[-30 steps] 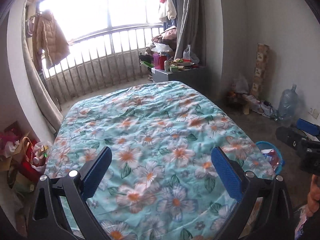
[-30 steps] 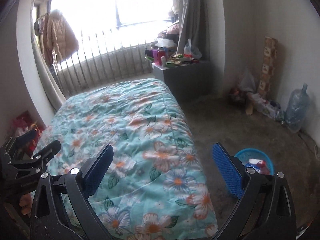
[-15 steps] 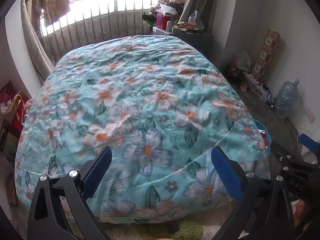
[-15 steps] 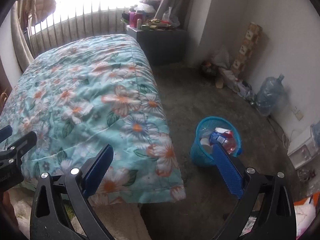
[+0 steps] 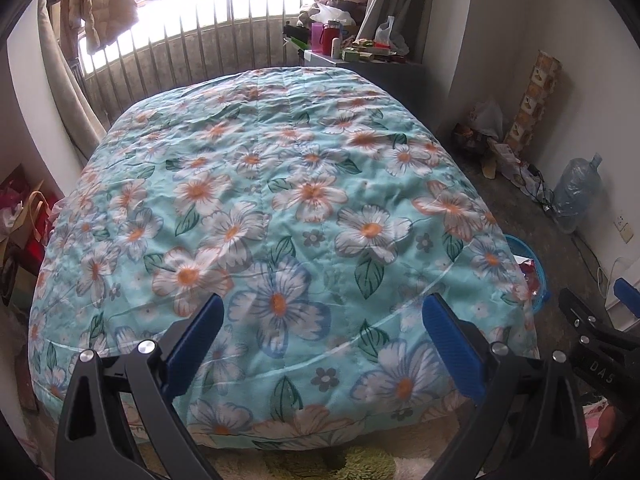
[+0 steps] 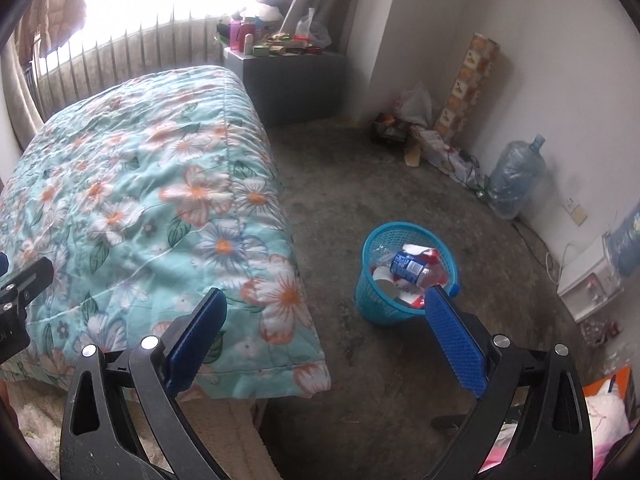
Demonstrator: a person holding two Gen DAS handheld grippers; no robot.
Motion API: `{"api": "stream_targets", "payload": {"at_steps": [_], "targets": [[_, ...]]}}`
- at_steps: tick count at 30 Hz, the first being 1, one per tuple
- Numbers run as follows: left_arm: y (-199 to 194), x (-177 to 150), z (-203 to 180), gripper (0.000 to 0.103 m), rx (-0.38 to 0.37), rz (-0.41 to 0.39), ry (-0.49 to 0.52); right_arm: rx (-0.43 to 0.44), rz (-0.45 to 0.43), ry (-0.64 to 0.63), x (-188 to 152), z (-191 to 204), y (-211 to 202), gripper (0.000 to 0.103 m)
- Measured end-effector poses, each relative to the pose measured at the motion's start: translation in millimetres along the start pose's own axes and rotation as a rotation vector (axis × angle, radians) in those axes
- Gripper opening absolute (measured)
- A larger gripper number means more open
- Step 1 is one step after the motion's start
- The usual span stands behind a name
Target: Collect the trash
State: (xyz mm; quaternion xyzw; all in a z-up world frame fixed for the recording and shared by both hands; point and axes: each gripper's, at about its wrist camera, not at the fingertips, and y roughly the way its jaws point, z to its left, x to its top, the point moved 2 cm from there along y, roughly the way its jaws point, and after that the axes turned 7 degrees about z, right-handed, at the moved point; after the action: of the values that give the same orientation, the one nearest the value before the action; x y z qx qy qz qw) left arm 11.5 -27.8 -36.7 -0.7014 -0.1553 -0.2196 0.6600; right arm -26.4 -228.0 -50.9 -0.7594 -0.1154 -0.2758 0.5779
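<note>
Both grippers are hanging at the foot of the bed point(image 5: 280, 184), and nothing is being held. The left gripper point(image 5: 320, 332) is pointing over the flowered quilt with its fingers spread wide and empty. The right gripper point(image 6: 326, 328) is looking down at the floor point(image 6: 360, 184) beside the bed, its fingers also spread and empty.

The trash is sitting in the blue basket point(image 6: 376, 304), which is standing on the floor near the corner of the bed, just beyond the right fingers. In my judgement the step in hand is searching for loose trash or reaching for the basket. To do it well, the right gripper should be coming down straight over the basket rim and pinching the wall, not the loose things inside, so the light basket is not tipping.

Counting: one basket; inside it one plastic bottle point(image 6: 412, 270) with a blue label and several wrappers that I cannot count surely. One big water jug point(image 6: 516, 176) is standing by the wall. Two grippers, four fingers.
</note>
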Motion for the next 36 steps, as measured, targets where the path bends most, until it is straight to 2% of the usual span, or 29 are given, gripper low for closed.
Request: {"api": "stream_targets", "payload": {"at_steps": [36], "targets": [[6.7, -3.4, -16.4, 0.097, -0.003, 0.044, 0.048, 0.020, 0.035, 0.018, -12.5, -7.2, 12.8, 0.095]]}}
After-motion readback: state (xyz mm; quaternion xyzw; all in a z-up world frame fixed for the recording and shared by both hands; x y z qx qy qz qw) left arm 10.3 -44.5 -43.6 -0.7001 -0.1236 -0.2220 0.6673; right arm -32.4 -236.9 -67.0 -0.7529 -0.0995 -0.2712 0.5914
